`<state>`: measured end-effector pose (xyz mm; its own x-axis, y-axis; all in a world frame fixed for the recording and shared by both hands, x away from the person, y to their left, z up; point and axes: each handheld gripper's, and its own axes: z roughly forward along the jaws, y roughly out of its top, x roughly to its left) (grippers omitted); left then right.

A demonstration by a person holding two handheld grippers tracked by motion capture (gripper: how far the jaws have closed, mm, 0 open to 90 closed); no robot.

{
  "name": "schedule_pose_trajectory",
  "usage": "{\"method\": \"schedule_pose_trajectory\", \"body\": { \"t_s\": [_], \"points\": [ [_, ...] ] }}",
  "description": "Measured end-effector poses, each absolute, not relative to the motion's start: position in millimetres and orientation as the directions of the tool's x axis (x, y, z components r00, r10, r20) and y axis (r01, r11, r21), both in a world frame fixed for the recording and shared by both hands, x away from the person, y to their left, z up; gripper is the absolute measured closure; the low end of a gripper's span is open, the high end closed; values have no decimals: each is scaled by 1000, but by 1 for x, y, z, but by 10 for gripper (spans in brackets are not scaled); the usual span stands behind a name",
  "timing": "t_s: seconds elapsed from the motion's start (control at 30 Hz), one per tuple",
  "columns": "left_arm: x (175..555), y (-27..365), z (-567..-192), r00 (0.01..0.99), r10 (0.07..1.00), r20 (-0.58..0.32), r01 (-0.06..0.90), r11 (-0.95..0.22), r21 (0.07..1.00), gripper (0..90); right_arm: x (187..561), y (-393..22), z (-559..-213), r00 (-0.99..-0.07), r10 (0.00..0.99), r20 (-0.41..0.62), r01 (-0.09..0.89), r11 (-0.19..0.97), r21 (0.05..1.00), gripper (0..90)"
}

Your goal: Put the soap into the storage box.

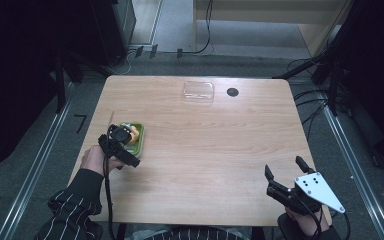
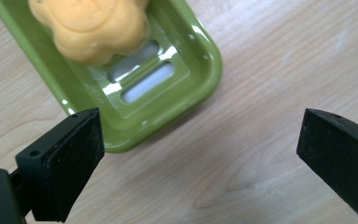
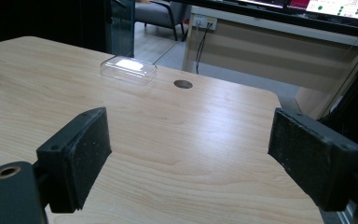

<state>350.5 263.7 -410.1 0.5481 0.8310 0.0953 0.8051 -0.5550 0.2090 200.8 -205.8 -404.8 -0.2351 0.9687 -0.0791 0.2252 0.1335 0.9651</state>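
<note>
Green plastic soap dish (image 2: pixel 121 93) sits right under my left gripper (image 2: pixel 200 154), near the left edge of the table (image 1: pixel 205 150), with the orange flower-shaped soap (image 2: pixel 91 28) lying in its far end, touching the slotted floor. My left jaws stand spread wide, nothing between the pads but bare wood and one corner of the dish; the left-hand pad hangs just over the dish's near rim. No grip on anything.

My right gripper (image 3: pixel 191 154) hangs over the near right corner, jaws spread as well, nothing in them, pointed up the table toward the clear plastic lid (image 3: pixel 128 69) and the dark round hole (image 3: pixel 182 84) beside it at the far edge.

Now, the risks as I see them. That left pad is close to the rim: if I drop or swing carelessly, I'd clip the dish and skate it across the smooth wood, maybe toward the edge, which is near. A tip of the dish could roll the soap out. Soap looks slick and lumpy, so a pinch on its lobes could squirt it loose. And the lid is thin, glossy and low; grabbing it by one wall with the right could flip it or push it off the back.
</note>
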Motion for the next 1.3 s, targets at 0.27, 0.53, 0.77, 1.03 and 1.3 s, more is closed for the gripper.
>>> {"method": "schedule_pose_trajectory", "body": {
  "t_s": [0.27, 0.53, 0.77, 1.03, 1.3],
  "points": [
    [336, 258, -412, 569, 817, 95, 793, -575, 200, 3, 201, -206, -405, -234, 969, -79, 225, 133, 965, 133],
    [322, 255, -415, 596, 798, 96, 777, -602, 183, 3, 201, -206, -405, -233, 969, -79, 225, 133, 965, 132],
    [311, 253, -418, 606, 791, 84, 771, -610, 182, 3, 201, -206, -405, -234, 969, -79, 224, 133, 965, 133],
    [291, 252, -427, 631, 774, 58, 758, -631, 166, 3, 201, -206, -405, -233, 969, -79, 222, 132, 966, 133],
    [285, 256, -432, 637, 770, 43, 754, -633, 172, 3, 201, -206, -405, -233, 969, -80, 222, 133, 966, 133]
  ]
}}
